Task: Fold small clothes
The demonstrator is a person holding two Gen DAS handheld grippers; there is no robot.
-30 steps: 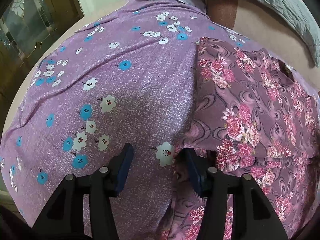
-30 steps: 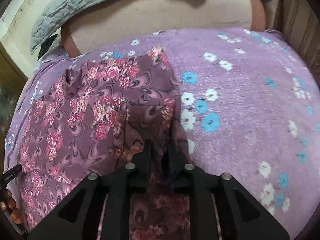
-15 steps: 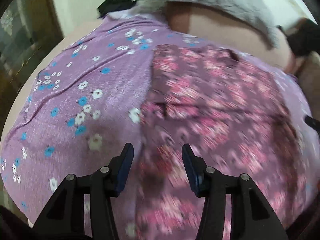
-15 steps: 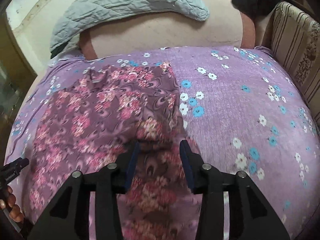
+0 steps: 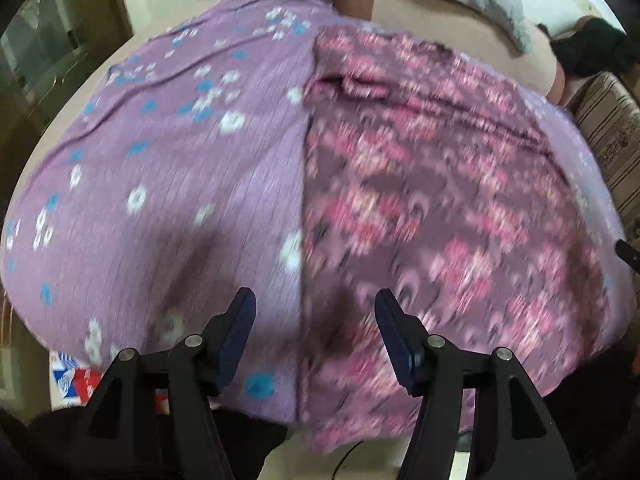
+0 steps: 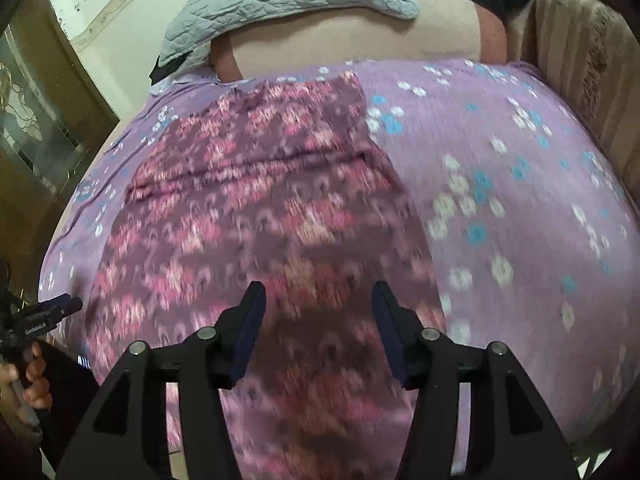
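Note:
A maroon garment with pink flowers (image 5: pixel 440 200) lies spread on the purple flowered bed sheet (image 5: pixel 180 180), blurred by motion. My left gripper (image 5: pixel 314 300) hovers over the garment's left edge near the bed's front; its jaws are opening with nothing between them. In the right wrist view the same garment (image 6: pixel 248 208) covers the sheet's (image 6: pixel 500 180) left half. Above its near part, my right gripper (image 6: pixel 318 292) has jaws that are opening, with nothing in them. The left gripper (image 6: pixel 52 312), held by a hand (image 6: pixel 32 380), shows at the left edge.
A grey quilt (image 6: pixel 288 0) lies over the pink mattress end (image 6: pixel 352 44) at the back. A striped cushion (image 6: pixel 580 80) borders the bed's right side, a glass door (image 6: pixel 32 128) the left. A black cloth (image 5: pixel 588 48) lies far right; a printed packet (image 5: pixel 72 376) lies below the bed's front edge.
The right gripper let go of the garment's edge and opened. Both grippers drew back toward the bed's front edge and rose a little. The left jaws stand wider.

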